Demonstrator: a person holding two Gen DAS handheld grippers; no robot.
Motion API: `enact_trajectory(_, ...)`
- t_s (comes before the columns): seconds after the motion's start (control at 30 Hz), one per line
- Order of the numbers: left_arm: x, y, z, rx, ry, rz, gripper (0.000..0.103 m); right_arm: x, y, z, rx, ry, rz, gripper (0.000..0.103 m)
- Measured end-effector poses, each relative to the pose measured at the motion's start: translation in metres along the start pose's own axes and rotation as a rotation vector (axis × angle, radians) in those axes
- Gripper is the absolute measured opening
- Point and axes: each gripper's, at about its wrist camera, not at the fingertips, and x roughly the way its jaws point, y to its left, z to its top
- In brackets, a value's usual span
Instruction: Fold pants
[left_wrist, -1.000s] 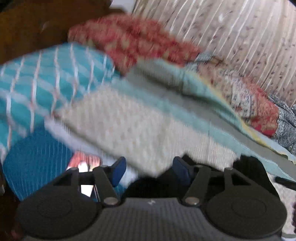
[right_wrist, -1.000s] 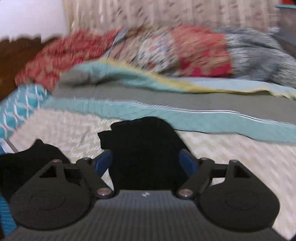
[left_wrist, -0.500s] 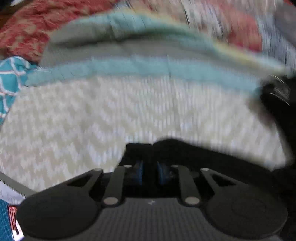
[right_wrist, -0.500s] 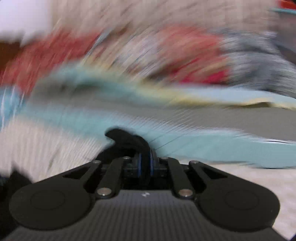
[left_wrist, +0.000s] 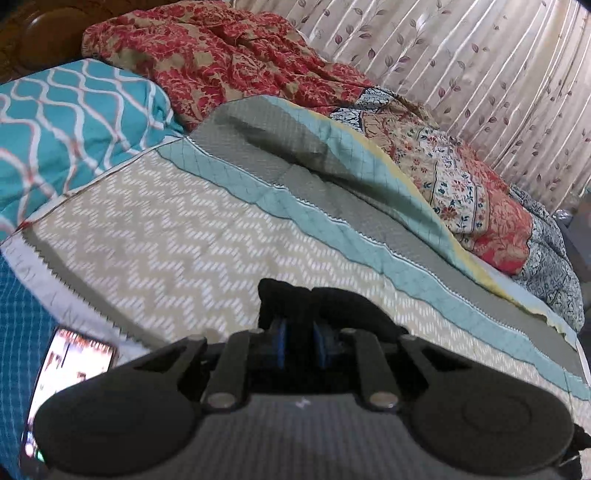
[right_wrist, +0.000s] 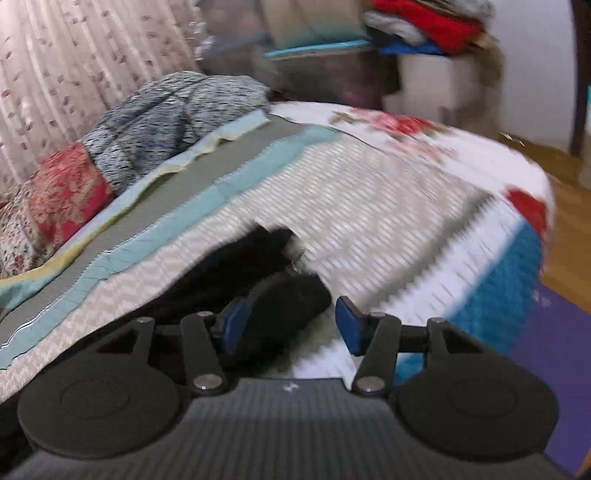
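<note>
The black pants (left_wrist: 332, 306) lie on a zigzag-patterned bedspread (left_wrist: 166, 240). My left gripper (left_wrist: 299, 343) is shut on a bunched fold of the pants, and black cloth pokes out above its blue pads. In the right wrist view the pants (right_wrist: 258, 258) stretch away across the bedspread (right_wrist: 369, 192). My right gripper (right_wrist: 291, 321) has its jaws apart and opening. A roll of black cloth lies between them against the left pad (right_wrist: 236, 325), while the right pad (right_wrist: 349, 325) stands free of it.
A lit phone (left_wrist: 70, 365) lies at the bed's near left edge. A teal patterned pillow (left_wrist: 74, 122) and crumpled floral cloths (left_wrist: 221, 55) line the far side by the curtain (left_wrist: 480, 74). The bed's foot drops to a wooden floor (right_wrist: 565, 221); cluttered shelves (right_wrist: 406, 44) stand beyond.
My left gripper closed on black cloth and shifted over the bedspread. My right gripper closed on the pants, swung far toward the bed's foot and has parted its jaws again.
</note>
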Motion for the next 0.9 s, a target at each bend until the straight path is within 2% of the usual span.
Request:
enact_trajectory(0.2,-0.029,0.005,0.000,-0.039,-0.048,-0.017,0.014,-0.005,0.042,0.015,-0.089,-0.044,0.178,0.055)
enact_trajectory(0.27,-0.036,0.004,0.003,-0.035,-0.063,-0.016,0.014,0.010,0.057,0.021,-0.151,-0.057,0.163,0.055)
enact_trajectory(0.33,-0.038,0.001,0.006,-0.021,-0.063,-0.010,0.014,0.039,0.065,0.035,-0.159,-0.049,0.135,0.055)
enact_trajectory(0.4,-0.036,-0.003,0.008,-0.009,-0.053,-0.001,0.014,0.067,0.077,0.046,-0.226,-0.054,0.067,0.056)
enact_trajectory(0.43,-0.035,-0.004,0.009,-0.006,-0.048,0.002,0.014,0.082,0.083,0.050,-0.296,-0.031,0.039,0.061)
enact_trajectory(0.47,-0.035,-0.005,0.009,-0.005,-0.045,0.005,0.014,0.096,0.087,0.052,-0.359,0.010,-0.009,0.061)
enact_trajectory(0.5,-0.036,-0.006,0.010,-0.003,-0.046,0.003,0.014,0.101,0.087,0.054,-0.368,0.021,-0.052,0.061)
enact_trajectory(0.57,-0.038,-0.008,0.011,0.006,-0.053,0.000,0.014,0.089,0.071,0.056,-0.273,-0.017,-0.034,0.064)
enact_trajectory(0.63,-0.036,-0.008,0.012,0.011,-0.048,0.003,0.014,0.073,0.044,0.056,-0.109,-0.032,0.010,0.072)
enact_trajectory(0.8,-0.029,-0.010,0.016,0.021,-0.032,0.006,0.014,0.052,0.007,0.047,0.188,0.014,0.157,0.071)
enact_trajectory(0.9,-0.030,-0.010,0.015,0.012,-0.037,-0.001,0.014,0.061,-0.001,0.044,0.378,0.082,0.192,0.064)
